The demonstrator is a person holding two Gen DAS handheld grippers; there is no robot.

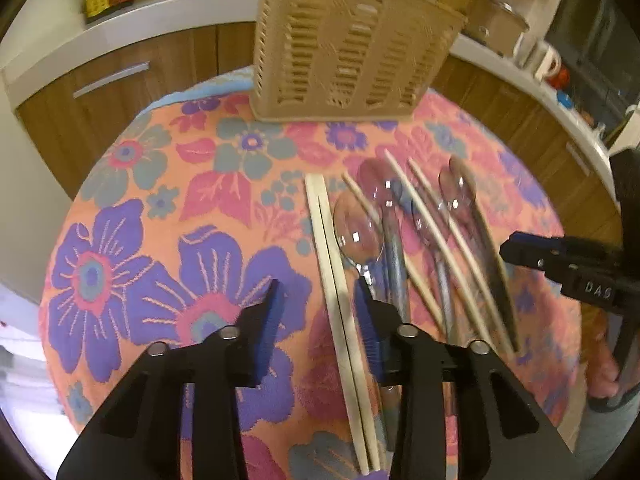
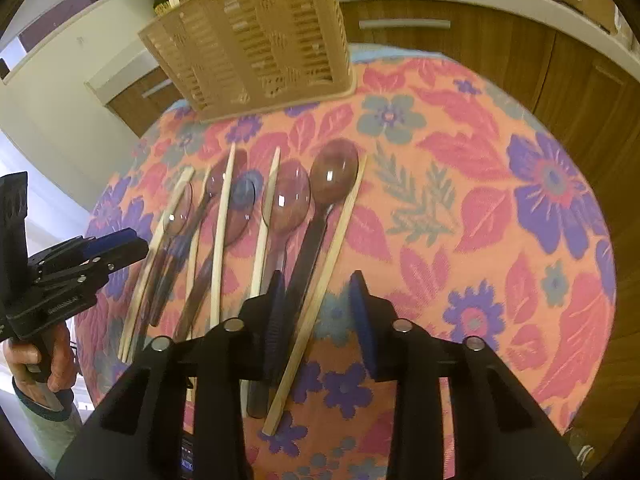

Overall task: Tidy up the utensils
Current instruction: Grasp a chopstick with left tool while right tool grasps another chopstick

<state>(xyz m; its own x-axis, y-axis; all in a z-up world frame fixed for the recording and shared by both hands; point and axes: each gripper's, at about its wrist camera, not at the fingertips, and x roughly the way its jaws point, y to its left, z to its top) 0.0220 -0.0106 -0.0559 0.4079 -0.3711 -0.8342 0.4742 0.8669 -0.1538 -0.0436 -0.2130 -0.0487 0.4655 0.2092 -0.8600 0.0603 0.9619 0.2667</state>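
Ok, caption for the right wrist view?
Open right gripper above a chopstick and spoons on floral cloth, basket behind.

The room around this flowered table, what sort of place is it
Most likely a home kitchen: brown wooden cabinet doors with metal handles under a white countertop, white mugs beside a dark oven front, and a beige slotted plastic utensil basket.

The cloth [image 2: 460, 184] over the counter is orange, patterned with big purple flowers, pink leaves and smaller grey-blue blossoms. The slatted utensil basket [image 1: 344, 48] is beige. The chopsticks [image 2: 224, 232] are pale cream wood; the clear spoons [image 2: 288, 196] take a pinkish tint from the cloth, one with a dark handle. Each hand-held gripper, left [image 1: 320, 308] and right [image 2: 318, 316], is black with blue finger pads. The cupboards [image 2: 480, 52] behind are brown wood under a white top.
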